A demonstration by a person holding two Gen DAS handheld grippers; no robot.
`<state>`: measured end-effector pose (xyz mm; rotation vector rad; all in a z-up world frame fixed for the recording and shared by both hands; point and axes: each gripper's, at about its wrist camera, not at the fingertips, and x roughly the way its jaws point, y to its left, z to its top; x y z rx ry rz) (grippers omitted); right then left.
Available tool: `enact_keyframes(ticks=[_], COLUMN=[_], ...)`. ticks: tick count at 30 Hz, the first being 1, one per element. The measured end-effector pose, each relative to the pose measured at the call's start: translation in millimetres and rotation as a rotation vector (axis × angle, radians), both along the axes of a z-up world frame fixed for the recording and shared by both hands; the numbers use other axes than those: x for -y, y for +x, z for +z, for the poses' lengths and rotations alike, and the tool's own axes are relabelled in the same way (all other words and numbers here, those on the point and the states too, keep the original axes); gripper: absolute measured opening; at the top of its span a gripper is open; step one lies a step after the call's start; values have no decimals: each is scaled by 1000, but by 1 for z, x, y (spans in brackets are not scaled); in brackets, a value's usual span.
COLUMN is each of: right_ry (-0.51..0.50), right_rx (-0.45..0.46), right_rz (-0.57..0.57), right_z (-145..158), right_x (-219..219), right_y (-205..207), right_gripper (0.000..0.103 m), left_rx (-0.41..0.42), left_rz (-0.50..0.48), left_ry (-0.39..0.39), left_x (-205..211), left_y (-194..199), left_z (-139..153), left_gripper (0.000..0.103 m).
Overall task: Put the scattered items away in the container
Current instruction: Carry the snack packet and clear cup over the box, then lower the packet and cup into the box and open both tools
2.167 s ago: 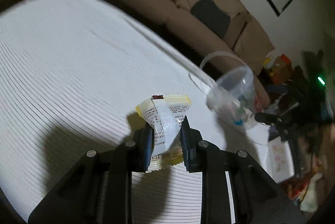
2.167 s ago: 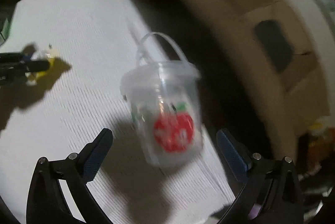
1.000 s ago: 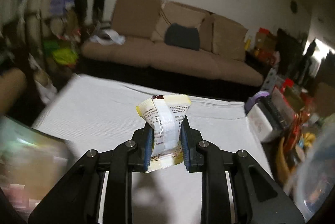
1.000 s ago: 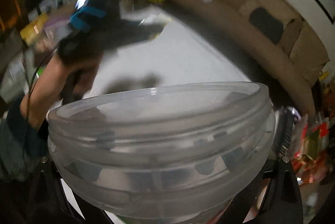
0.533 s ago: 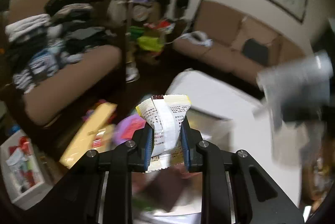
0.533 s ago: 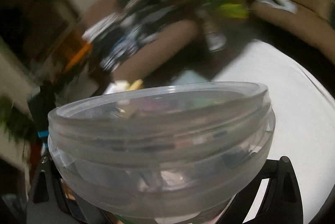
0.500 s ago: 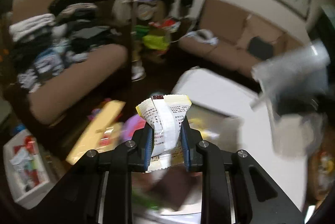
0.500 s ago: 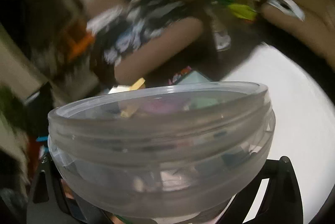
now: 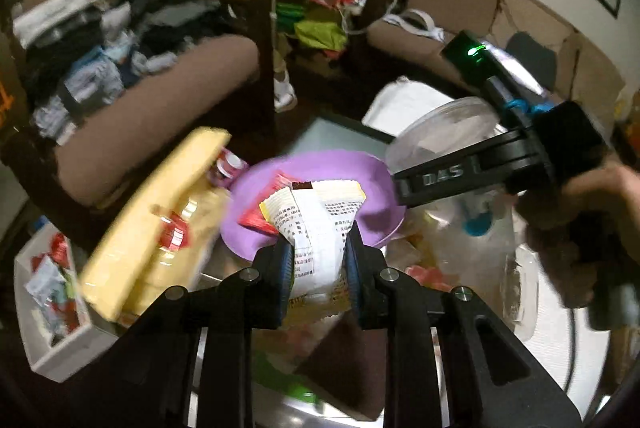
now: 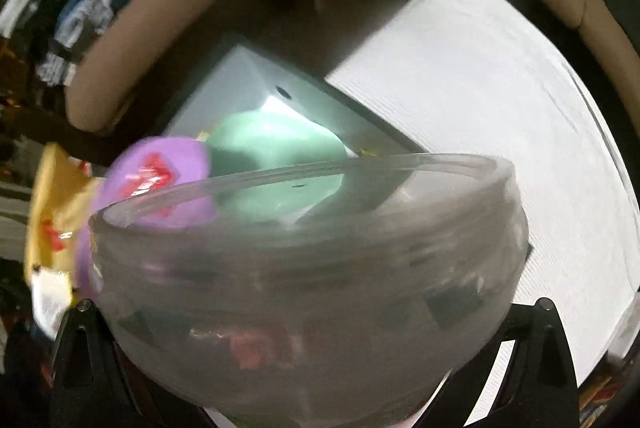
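The yellow-and-white packet, pinched tight in the left gripper fingers, has swung off the white desk to hang over a purple bowl. At three o'clock, the right gripper fingers squeeze the clear tub, now close, so dropping it in looks next. Behind are sofas and piled clothes.

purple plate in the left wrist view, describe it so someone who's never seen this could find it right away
Start at the long yellow package lying tilted on the left of the clutter. Just right of it, beyond the left tool and the white printed sachet it pinches, lies the purple plate. It is the only flat, round, lilac thing there, with a red wrapper on it.
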<state>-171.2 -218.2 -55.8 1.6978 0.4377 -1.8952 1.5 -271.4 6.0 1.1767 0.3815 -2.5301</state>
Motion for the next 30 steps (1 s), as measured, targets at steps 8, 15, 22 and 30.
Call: enact_keyframes(ticks=[8, 15, 22, 30], right_ry=[-137, -104, -139, -212], right_rx=[-4, -191, -124, -316], right_rz=[-31, 181, 218, 189], right_z=[-13, 35, 66, 108], right_x=[-29, -15, -34, -92], right_y=[-5, 23, 36, 77], right_gripper=[99, 103, 103, 75], left_rx=[62, 47, 80, 7], left_rz=[-25, 10, -7, -25], left_ry=[30, -4, -26, 10], left_x=[-10, -13, -21, -9], left_y=[-23, -18, -18, 4], left_z=[-42, -31, -31, 7], left_gripper=[22, 38, 62, 94])
